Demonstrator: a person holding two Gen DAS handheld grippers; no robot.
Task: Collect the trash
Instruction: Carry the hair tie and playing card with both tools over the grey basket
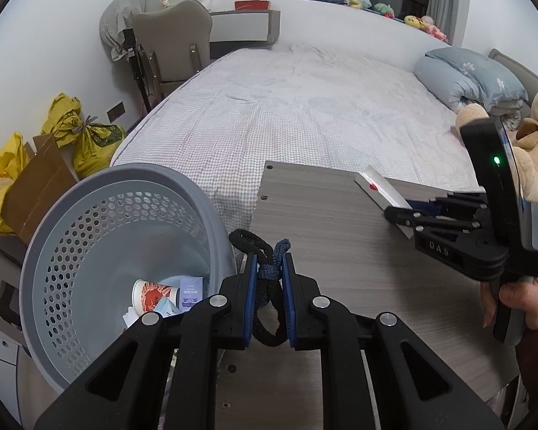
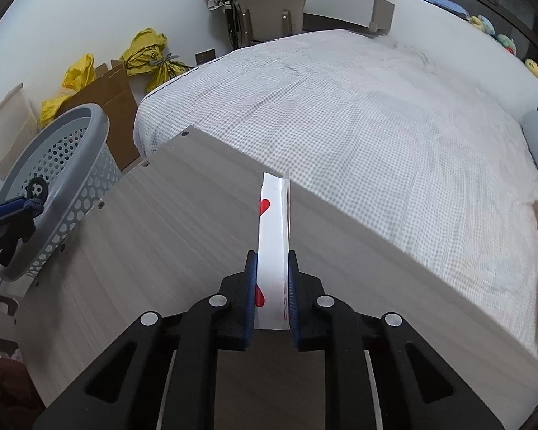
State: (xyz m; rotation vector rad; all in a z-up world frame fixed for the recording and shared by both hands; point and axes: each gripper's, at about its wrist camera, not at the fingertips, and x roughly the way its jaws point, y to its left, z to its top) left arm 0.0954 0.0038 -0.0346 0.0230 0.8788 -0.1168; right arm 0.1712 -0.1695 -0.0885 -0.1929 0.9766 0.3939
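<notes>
The left gripper [image 1: 269, 276] has its fingers [image 1: 251, 286] clamped narrow on a tangle of dark cord [image 1: 265, 279], black loops knotted with a blue-grey strand, held at the near left corner of the desk [image 1: 340, 251], just beside the rim of the grey perforated bin [image 1: 125, 186]. The bin stands off the desk's left edge and tilts toward the view; a red-and-white paper cup [image 1: 154, 295], a small lilac carton [image 1: 191, 292] and some paper scraps lie at its bottom.

Over on the right, the right gripper [image 2: 272, 279] has its fingers [image 2: 250, 286] closed on a long white packet [image 2: 274, 229] printed with red hearts. From the right wrist view the packet stands on edge between the blue pads and points away toward the far edge of the desk. From the left wrist view it slants, its far end up by the desk's far edge.

Beyond the desk stretches a bed [image 1: 305, 107] with a checked sheet, a blue duvet [image 1: 473, 79] bundled at its right side. Yellow bags [image 1: 79, 132] and a cardboard box [image 1: 39, 186] sit against the wall at far left.
</notes>
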